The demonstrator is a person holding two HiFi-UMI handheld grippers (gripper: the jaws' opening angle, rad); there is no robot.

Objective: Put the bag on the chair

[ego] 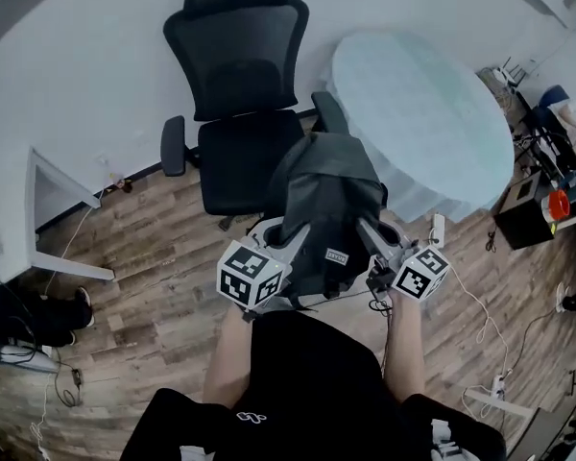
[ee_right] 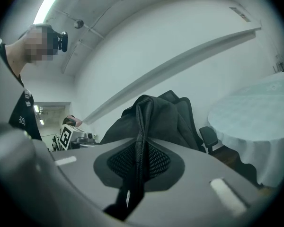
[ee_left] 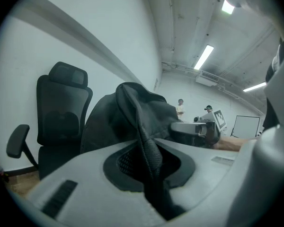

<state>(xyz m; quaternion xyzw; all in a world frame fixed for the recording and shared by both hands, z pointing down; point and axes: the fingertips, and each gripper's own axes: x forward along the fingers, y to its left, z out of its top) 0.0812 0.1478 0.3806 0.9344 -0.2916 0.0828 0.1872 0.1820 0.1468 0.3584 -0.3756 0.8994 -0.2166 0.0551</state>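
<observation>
The left hand-held gripper point(ee_left: 149, 167) is clenched on a black mesh strap point(ee_left: 142, 122) of the dark grey fabric bag point(ego: 326, 209), and the right hand-held gripper point(ee_right: 138, 162) is clenched on a second strap point(ee_right: 142, 122) of the same bag. The bag hangs between the two, just in front of the black mesh-backed office chair point(ego: 238, 152), at the seat's front corner and not on the seat. A round desk under a pale green cloth point(ego: 422, 123) stands just beside the chair.

Cool, even light from ceiling strip lights point(ee_left: 204, 56); fisheye bending, dark vignetted corners, and a softly blurred near foreground.
</observation>
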